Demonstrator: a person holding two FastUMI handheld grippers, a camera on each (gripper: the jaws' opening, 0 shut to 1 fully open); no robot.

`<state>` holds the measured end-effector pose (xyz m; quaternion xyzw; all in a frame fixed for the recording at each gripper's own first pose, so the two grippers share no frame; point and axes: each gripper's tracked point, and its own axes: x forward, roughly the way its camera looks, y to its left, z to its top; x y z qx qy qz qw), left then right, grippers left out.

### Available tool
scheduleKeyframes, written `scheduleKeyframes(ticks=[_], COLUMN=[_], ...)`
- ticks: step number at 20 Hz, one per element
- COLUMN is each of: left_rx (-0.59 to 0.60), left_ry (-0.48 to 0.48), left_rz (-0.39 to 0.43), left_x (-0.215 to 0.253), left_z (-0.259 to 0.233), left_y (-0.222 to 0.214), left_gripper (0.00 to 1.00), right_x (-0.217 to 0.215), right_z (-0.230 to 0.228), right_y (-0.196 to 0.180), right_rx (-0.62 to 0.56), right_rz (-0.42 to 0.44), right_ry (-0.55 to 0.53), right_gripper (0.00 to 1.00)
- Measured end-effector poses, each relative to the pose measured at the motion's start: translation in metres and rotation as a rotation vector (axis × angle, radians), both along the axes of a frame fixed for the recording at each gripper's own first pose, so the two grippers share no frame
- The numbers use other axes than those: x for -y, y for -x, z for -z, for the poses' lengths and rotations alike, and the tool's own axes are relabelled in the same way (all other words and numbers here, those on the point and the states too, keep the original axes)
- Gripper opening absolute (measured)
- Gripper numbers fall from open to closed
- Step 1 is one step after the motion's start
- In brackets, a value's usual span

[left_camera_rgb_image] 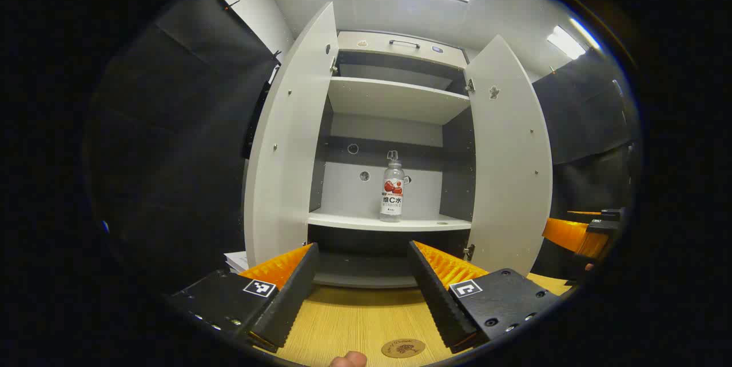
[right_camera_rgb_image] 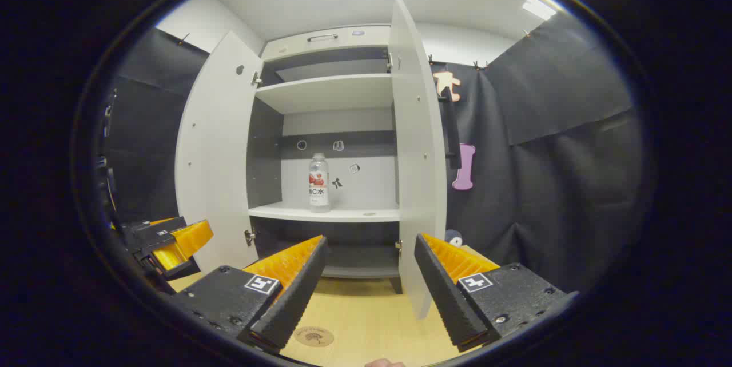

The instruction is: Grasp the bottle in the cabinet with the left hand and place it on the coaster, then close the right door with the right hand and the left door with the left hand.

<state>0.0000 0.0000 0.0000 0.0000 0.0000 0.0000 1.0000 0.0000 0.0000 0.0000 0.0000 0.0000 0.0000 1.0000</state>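
Wide apart and holding nothing, the left claw (left_camera_rgb_image: 361, 267) hovers over the pale wooden surface (left_camera_rgb_image: 354, 321), aimed at the tall white cabinet (left_camera_rgb_image: 394, 98). Both white doors are swung out, left door (left_camera_rgb_image: 289, 144) and right door (left_camera_rgb_image: 509, 161). On the lower white shelf (left_camera_rgb_image: 389, 221) stands the clear plastic bottle with a red-and-white label (left_camera_rgb_image: 392, 191), upright near the middle. Down close, the small round brown coaster (left_camera_rgb_image: 403, 348) lies flat on the surface between the fingers. Over in the right gripper view, the right claw (right_camera_rgb_image: 372, 261) is spread open too, empty, with the right door's edge just ahead.
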Motion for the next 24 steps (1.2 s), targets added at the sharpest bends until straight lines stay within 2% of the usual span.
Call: scheduleKeyframes(ticks=[13, 14, 15, 24], left_rx=[-0.016, -0.02, -0.021, -0.019], left_ry=[-0.002, -0.004, -0.006, -0.02], left_rz=[0.011, 0.012, 0.01, 0.011], left_x=[0.004, 0.003, 0.003, 0.002], left_z=[0.003, 0.005, 0.005, 0.006], left_y=[-0.006, -0.006, -0.007, -0.009], left_gripper=[0.94, 0.99, 0.95, 0.94], right_x=[-0.007, -0.007, -0.008, -0.009], right_z=[0.002, 0.001, 0.002, 0.011], right_y=[-0.01, -0.01, -0.01, -0.011], right_rx=[-0.006, -0.006, -0.008, -0.023], right_rz=[-0.015, -0.015, -0.015, -0.021], right_ry=[0.016, 0.019, 0.023, 0.017], right_gripper=[0.96, 0.96, 0.96, 0.99])
